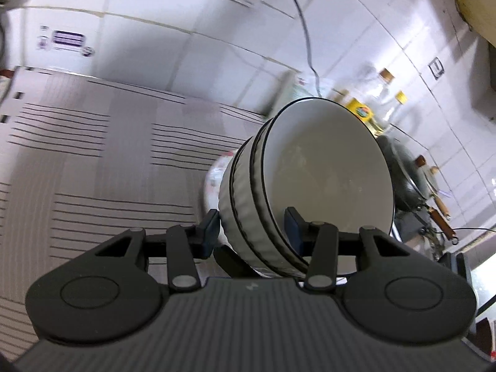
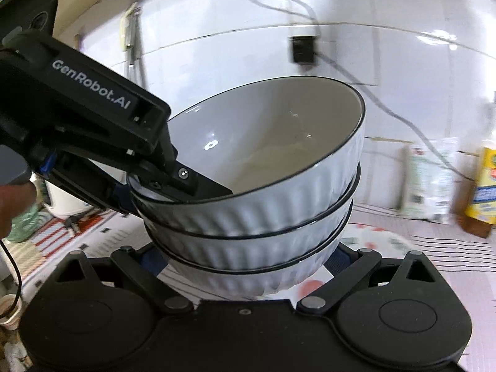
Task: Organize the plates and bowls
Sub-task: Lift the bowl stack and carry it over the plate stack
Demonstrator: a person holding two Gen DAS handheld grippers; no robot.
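Above the striped counter (image 1: 93, 161), a stack of three bowls (image 2: 257, 204) is held aloft, its rims clamped by the left gripper (image 1: 252, 232) while the right gripper (image 2: 248, 266) grips the base, so sharing the weight

white tiled wall (image 1: 161, 52) up top with a cable (image 1: 305, 28) running down, striped cloth on the table (image 1: 93, 161) lower left

Striped cloth (image 1: 93, 155), dark wok (image 1: 403, 179), yellow-labelled bottle (image 2: 486, 186) — all beneath white wall tiles (image 1: 155, 46).
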